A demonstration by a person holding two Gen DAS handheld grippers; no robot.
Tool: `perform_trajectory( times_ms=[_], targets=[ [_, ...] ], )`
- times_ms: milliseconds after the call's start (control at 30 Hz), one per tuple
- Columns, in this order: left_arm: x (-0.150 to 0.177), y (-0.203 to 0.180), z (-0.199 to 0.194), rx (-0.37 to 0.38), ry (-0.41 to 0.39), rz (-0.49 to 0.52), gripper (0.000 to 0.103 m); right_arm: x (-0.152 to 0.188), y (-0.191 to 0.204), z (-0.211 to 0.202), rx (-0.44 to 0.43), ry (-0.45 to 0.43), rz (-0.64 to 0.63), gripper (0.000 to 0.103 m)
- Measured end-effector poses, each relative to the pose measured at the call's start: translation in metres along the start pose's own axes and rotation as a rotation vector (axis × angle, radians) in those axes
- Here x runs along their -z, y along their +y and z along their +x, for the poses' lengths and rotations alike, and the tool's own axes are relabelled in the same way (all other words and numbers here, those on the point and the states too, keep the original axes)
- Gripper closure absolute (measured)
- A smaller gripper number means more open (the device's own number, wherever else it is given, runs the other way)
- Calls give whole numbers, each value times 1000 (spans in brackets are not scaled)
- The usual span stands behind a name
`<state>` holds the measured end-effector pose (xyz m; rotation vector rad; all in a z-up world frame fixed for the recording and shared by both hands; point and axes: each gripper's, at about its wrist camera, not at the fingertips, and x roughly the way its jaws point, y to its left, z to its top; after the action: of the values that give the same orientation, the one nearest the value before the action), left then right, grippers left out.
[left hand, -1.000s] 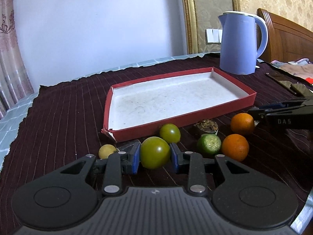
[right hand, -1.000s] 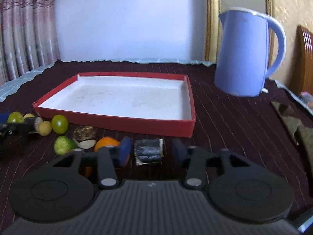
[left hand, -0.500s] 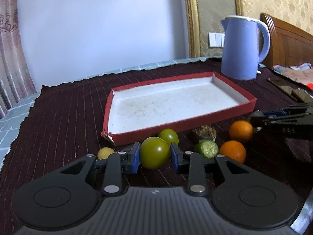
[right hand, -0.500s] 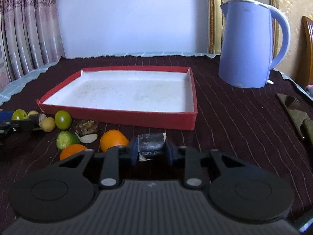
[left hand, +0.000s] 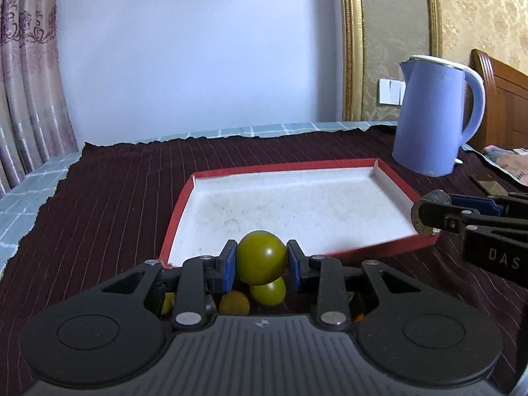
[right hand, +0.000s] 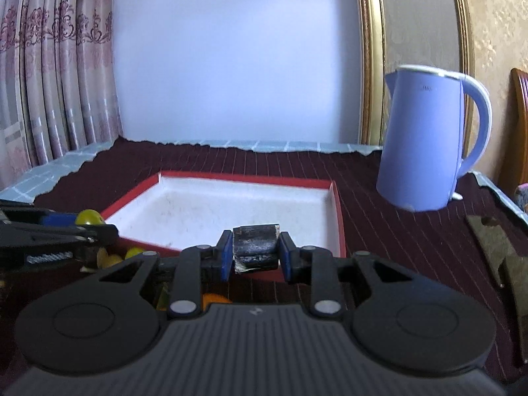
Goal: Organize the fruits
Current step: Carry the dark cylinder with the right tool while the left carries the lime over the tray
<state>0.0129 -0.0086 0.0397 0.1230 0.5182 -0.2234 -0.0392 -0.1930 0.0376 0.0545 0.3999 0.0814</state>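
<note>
My left gripper (left hand: 261, 260) is shut on a round green fruit (left hand: 260, 255) and holds it in the air just before the near edge of the red tray (left hand: 178, 213) with a white floor. My right gripper (right hand: 254, 253) is shut on a dark blackish chunk (right hand: 254, 246) and holds it above the tray's near edge (right hand: 340, 217). The right gripper shows at the right of the left wrist view (left hand: 429, 213). A second green fruit (left hand: 268, 292) and a small yellow fruit (left hand: 235, 303) lie on the cloth below my left gripper.
A blue kettle (left hand: 435, 115) stands behind the tray's right corner, also in the right wrist view (right hand: 429, 138). A dark striped cloth (left hand: 115, 198) covers the table. An orange fruit (right hand: 214, 298) peeks out under the right gripper. Flat brown objects (right hand: 495, 247) lie at right.
Both grippers have lifted with their loads and moved forward over the tray's near edge. The right gripper closed on the dark chunk about a second ago. The fruits on the cloth now lie below.
</note>
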Motion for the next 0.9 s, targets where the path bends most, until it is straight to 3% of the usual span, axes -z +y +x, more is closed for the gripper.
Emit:
perform_trajectory(
  times_ms=[400, 900],
  targets=[
    [-18, 1, 33, -73, 33, -18, 72, -16, 2, 24, 0, 1, 12, 76],
    [-29, -6, 52, -101, 63, 12, 72, -27, 8, 34, 5, 2, -27, 76]
  ],
)
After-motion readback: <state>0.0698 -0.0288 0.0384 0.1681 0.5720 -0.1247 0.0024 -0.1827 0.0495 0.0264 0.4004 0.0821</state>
